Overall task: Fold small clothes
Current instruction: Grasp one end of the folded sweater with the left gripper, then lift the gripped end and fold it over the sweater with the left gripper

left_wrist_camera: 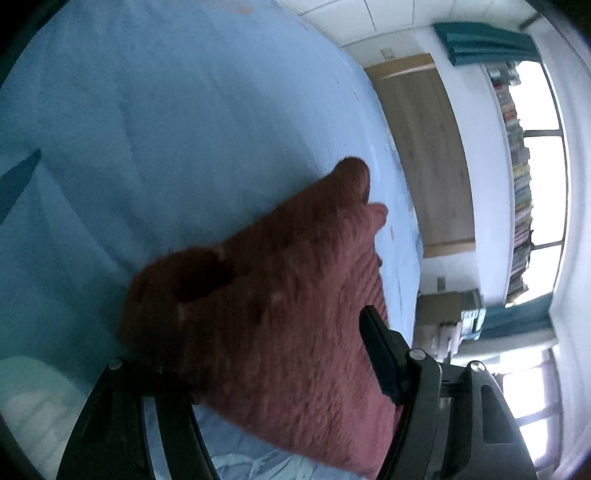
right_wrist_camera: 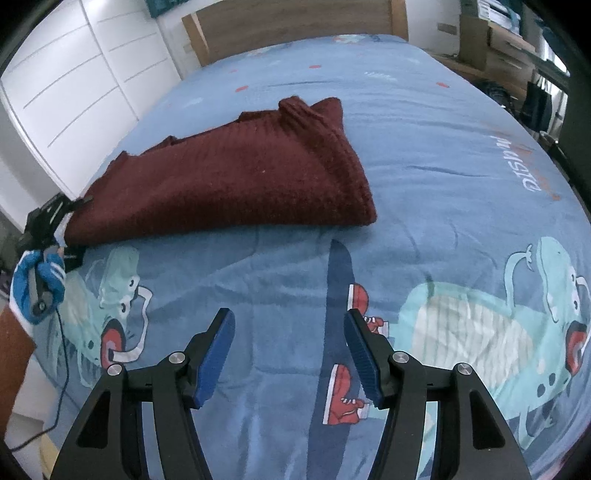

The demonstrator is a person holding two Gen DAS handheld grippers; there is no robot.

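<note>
A dark red knitted sweater (right_wrist_camera: 236,177) lies partly folded on the blue bedspread (right_wrist_camera: 424,155). In the left wrist view the sweater (left_wrist_camera: 288,302) fills the space between the fingers, so my left gripper (left_wrist_camera: 258,354) is shut on its edge. In the right wrist view that left gripper (right_wrist_camera: 55,218) holds the sweater's left end at the bed's edge. My right gripper (right_wrist_camera: 290,350) is open and empty, above the bedspread in front of the sweater.
The bedspread has dinosaur prints (right_wrist_camera: 517,325). A wooden headboard (right_wrist_camera: 295,26) stands at the far end, white wardrobe doors (right_wrist_camera: 74,85) to the left, and shelves and a desk (right_wrist_camera: 509,48) to the right. A cable (right_wrist_camera: 59,369) hangs from the left gripper.
</note>
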